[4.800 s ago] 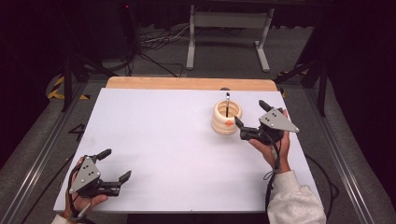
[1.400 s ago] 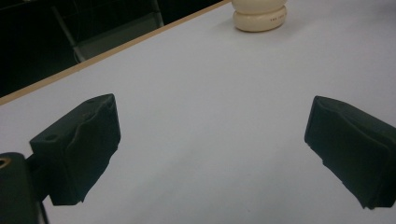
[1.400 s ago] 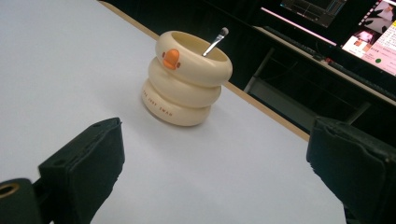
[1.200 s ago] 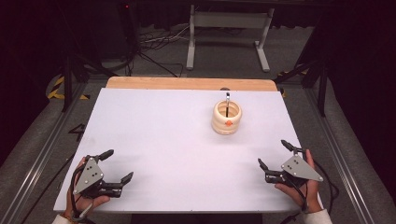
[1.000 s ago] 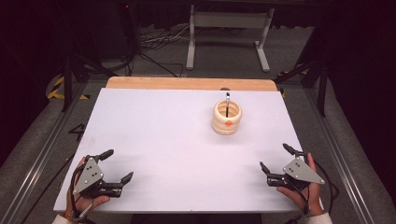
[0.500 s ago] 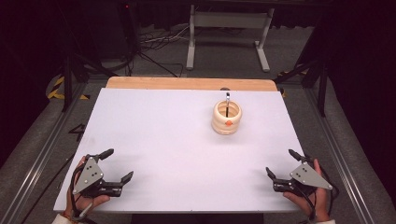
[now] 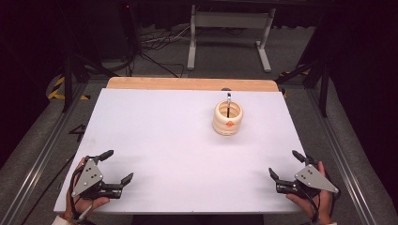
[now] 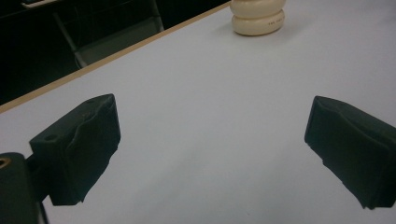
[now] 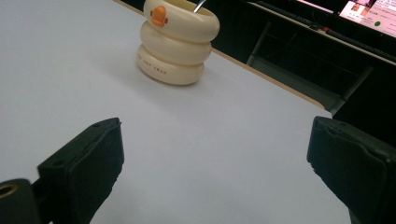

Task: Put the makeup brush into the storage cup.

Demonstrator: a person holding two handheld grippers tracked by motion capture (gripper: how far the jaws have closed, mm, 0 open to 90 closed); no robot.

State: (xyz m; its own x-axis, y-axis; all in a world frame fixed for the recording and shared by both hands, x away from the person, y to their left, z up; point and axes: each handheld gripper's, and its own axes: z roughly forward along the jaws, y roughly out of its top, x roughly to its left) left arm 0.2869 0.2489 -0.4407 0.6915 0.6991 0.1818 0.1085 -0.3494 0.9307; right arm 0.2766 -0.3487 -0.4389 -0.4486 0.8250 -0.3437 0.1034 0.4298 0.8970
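Both claws rest at the near corners of the tabletop [image 7: 155, 136], jaws spread wide and empty, apparently parked with the work done. The cream ringed cup [image 7: 228, 118], a utensil standing in it, sits well ahead of the right claw [image 7: 287, 170]. Since earlier, that claw has withdrawn from beside the cup; the left claw [image 7: 115, 166] hasn't moved.

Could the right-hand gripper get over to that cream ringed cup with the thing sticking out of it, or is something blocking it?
Probably yes. The right gripper rests open at the table's near right corner, and bare white surface lies between it and the cream cup. The handle standing in the cup leans toward the far side, away from the approach.
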